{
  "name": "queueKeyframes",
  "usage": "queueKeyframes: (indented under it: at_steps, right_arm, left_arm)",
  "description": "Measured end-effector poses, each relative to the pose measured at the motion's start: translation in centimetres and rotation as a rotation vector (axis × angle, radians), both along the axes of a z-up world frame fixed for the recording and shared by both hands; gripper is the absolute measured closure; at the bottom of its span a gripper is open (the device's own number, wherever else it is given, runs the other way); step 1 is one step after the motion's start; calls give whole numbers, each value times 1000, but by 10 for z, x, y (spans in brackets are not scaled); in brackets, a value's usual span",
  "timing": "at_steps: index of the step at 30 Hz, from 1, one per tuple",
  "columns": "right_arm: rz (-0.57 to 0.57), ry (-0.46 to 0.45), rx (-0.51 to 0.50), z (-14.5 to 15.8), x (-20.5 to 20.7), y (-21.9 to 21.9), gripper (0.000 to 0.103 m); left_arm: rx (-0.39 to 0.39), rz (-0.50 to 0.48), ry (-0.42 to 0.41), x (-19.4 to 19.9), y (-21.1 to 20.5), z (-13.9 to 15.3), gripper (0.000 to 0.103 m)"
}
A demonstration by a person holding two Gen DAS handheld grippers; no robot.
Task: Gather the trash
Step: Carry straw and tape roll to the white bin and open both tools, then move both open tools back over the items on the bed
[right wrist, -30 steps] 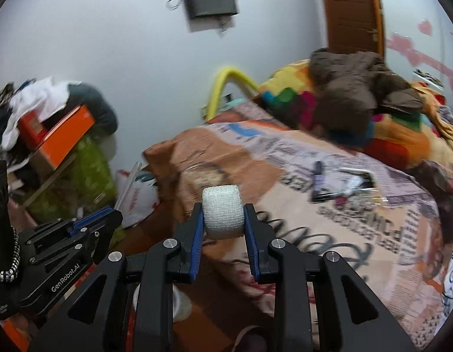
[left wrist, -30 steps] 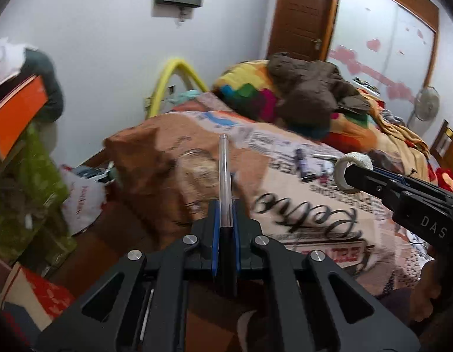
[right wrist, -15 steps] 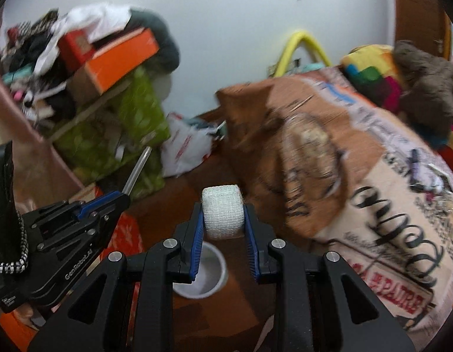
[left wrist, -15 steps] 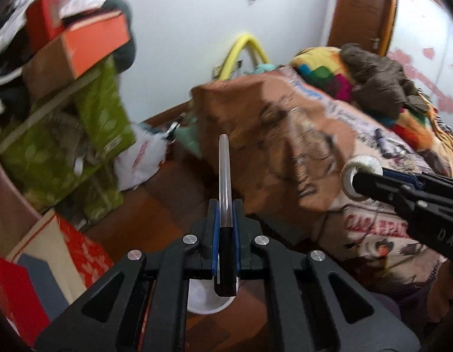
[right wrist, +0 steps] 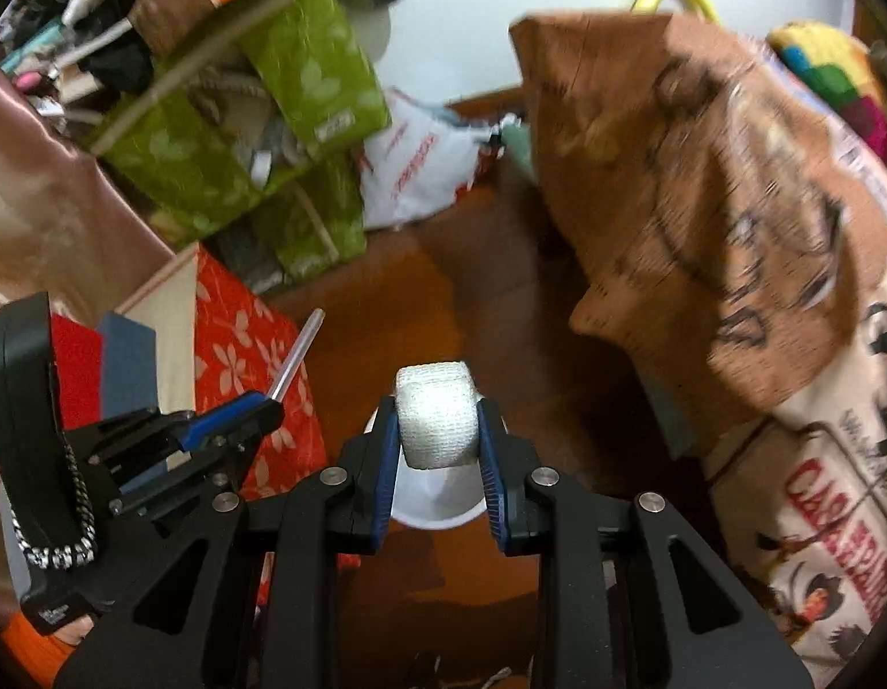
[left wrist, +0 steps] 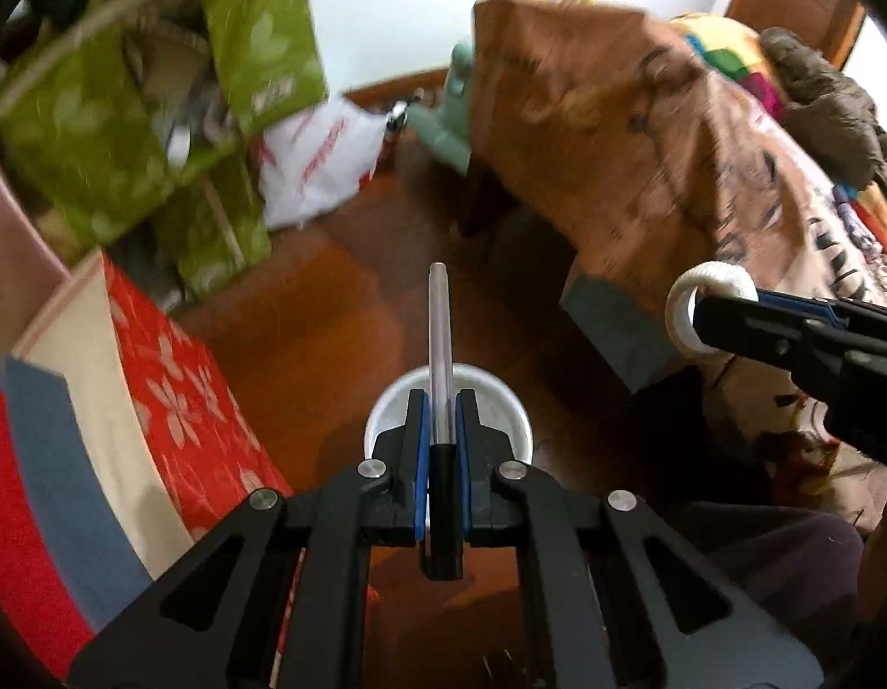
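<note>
Since a second ago both grippers have swung away from the bed and down toward the floor, so the white bin (left wrist: pixel 504 407) that was not to see before now stands directly under them on the wooden floor (left wrist: pixel 328 339). The left gripper (left wrist: pixel 442 436) is clenched on a clear pen (left wrist: pixel 438 339), holding it near its black end so that the long transparent part sticks out forward over the mouth of the bin. The right gripper (right wrist: pixel 438 430) is clenched on a white gauze roll (right wrist: pixel 436 422), which sits between the blue pads (right wrist: pixel 492 448) just above the bin's rim (right wrist: pixel 438 519). I judge both pieces of trash are about to be let go, and here a few things can go wrong. The pen is long and the bin looks narrow; if it is released while lying almost flat, its tip may catch the far rim and the pen can tip out onto the floor. The roll is round and soft, so if it drops off centre it may bounce on the rim and roll under the bed cover (right wrist: pixel 702 184) or against the red flowered box (left wrist: pixel 173 396) just beside the bin. The two grippers are also near each other over one small opening, and they could knock together or push the light bin over.
</note>
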State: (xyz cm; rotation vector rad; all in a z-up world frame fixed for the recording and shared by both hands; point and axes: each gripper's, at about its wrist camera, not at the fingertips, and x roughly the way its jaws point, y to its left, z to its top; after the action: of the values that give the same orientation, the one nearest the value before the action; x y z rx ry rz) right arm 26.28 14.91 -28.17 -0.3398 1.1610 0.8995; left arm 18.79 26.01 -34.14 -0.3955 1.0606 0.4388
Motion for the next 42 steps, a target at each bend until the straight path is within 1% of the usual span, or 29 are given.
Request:
queueKeyframes:
  at_steps: [4,10,13,18,19,20,21,22,23,24,27,33,37,42]
  right_arm:
    - [15,62,-45,-27,0,13,79]
    - [35,102,-90,-55,0,28,79]
    - [56,128,-85,-60,2,26,79]
    - [52,158,-36,-59,7,24,78]
    - [49,169,-36,-59,9,23,72]
    - [42,175,-36,-60,10,23,61]
    - [33,174,-34,-60,11,22,56]
    - [21,165,-33,-59,12,20,53]
    - [18,161,-36,-59,13,20,53]
    - [16,158,-38,-57,13,20,53]
    - [7,137,-33,-52,15,18,53]
    - [13,53,-23,-30,12,13,53]
    - [8,20,-2,-13,11,3,53]
    - [-12,-22,40,15,8,-15,53]
  left_arm:
    - [-63,16,59,1,7,-35,96]
    - [-145,33,117,4,15,-75,96]
    - [-167,42,135,5,19,-88,96]
    - [-231,59,125,9,25,-96,96]
    - [-237,63,124,10,26,-96,95]
    - [-239,59,131,12,27,-97,92]
    - [-235,58,136,14,26,-96,91]
    - [-224,59,142,15,27,-95,85]
    - [-212,61,146,15,27,-93,79]
    - [-205,62,144,14,26,-91,78]
    - [-177,61,139,12,26,-84,77]
    - [-116,56,114,7,24,-57,77]
    - [-75,43,85,7,18,-33,77]
    - [-20,21,33,6,5,3,77]
